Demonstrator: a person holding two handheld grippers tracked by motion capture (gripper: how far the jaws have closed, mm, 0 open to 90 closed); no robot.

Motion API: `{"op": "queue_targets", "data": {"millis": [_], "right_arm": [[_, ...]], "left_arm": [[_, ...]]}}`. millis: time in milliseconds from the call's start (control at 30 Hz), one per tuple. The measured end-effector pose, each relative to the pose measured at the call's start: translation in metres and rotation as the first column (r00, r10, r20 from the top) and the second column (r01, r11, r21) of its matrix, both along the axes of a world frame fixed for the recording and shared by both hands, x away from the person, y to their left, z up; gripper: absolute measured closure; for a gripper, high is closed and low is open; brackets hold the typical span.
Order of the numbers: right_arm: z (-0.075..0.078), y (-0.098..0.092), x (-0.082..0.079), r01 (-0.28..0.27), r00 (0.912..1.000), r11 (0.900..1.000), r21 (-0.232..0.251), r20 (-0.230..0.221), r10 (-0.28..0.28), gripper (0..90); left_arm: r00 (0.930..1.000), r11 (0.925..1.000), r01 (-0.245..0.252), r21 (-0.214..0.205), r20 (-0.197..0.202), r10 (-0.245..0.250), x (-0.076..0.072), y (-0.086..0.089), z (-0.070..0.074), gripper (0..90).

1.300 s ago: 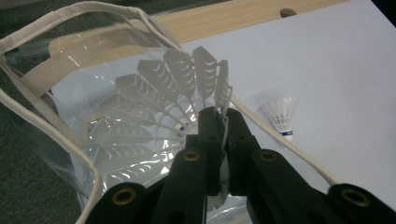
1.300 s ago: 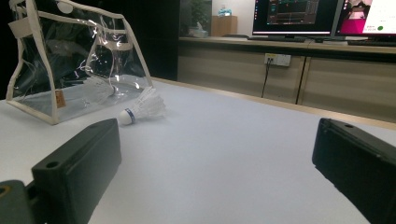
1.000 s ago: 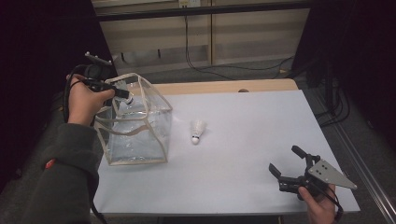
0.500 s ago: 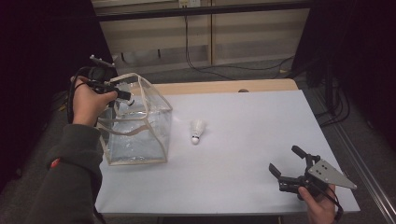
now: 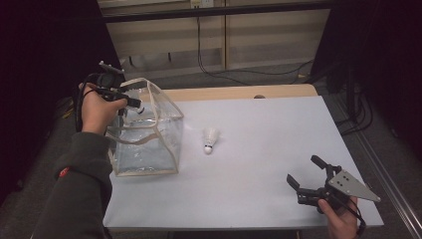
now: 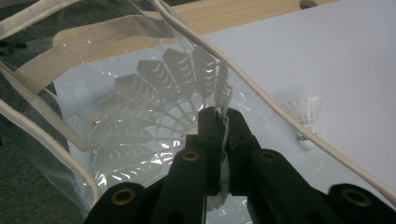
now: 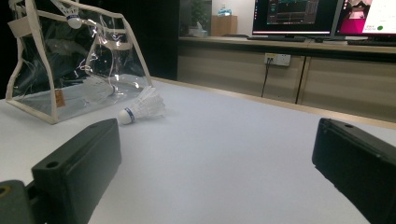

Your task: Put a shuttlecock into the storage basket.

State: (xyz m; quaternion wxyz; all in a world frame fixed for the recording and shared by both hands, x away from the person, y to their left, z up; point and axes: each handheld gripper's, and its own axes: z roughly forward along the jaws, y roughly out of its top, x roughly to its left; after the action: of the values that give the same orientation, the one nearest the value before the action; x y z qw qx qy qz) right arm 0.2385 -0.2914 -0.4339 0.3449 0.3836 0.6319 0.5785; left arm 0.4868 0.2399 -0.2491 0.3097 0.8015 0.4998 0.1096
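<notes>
A clear plastic bag (image 5: 149,144) with cream trim stands open at the table's left. My left gripper (image 5: 135,104) hovers over its mouth, shut on a feather of a white shuttlecock (image 6: 159,107), whose skirt fans out ahead of the closed gripper (image 6: 223,116) above the bag (image 6: 42,74). A second shuttlecock (image 5: 211,140) lies on its side on the white table, right of the bag, also seen past the bag's rim (image 6: 304,116). My right gripper (image 5: 302,169) rests open near the front right corner, empty. Beyond the wide-apart right gripper (image 7: 217,128) are the lying shuttlecock (image 7: 140,108), the bag (image 7: 70,60) and the held shuttlecock (image 7: 70,14).
The white table top (image 5: 268,124) ends in a wooden strip (image 5: 239,93) at the far edge. Cables hang behind the table against a pale cabinet (image 5: 214,35). Monitors (image 7: 299,14) stand on a counter beyond.
The left hand has shifted only slightly above the bag's mouth, with the shuttlecock in its jaws throughout. The right gripper has stayed where it was.
</notes>
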Motion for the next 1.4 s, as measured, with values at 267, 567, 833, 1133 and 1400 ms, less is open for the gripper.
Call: {"op": "queue_targets", "data": {"millis": [267,567,833,1133,1400], "right_arm": [[0.000,0.000,0.000,-0.001,1.0000,1.0000,-0.001,0.000,0.001,1.4],[0.001,0.000,-0.001,0.002,1.0000,1.0000,0.004,0.004,-0.002,1.4],[0.000,0.000,0.000,0.002,1.0000,1.0000,-0.001,0.001,-0.002,1.4],[0.000,-0.001,0.000,0.004,1.0000,1.0000,-0.001,0.003,-0.004,1.4],[0.000,-0.001,-0.001,0.003,1.0000,1.0000,0.003,0.001,-0.003,1.4]], "left_arm": [[1.0000,0.9999,-0.004,0.012,0.000,0.004,0.002,-0.001,-0.004,87.3],[1.0000,0.9995,-0.008,0.032,0.004,0.008,0.004,0.003,-0.005,86.8],[0.9999,0.9994,-0.011,0.032,0.008,0.011,0.005,0.004,-0.006,86.7],[0.9999,0.9994,-0.014,0.031,0.005,0.014,0.009,0.001,-0.010,86.4],[0.9998,0.9992,-0.020,0.034,0.009,0.020,0.010,0.001,-0.012,86.3]]}}
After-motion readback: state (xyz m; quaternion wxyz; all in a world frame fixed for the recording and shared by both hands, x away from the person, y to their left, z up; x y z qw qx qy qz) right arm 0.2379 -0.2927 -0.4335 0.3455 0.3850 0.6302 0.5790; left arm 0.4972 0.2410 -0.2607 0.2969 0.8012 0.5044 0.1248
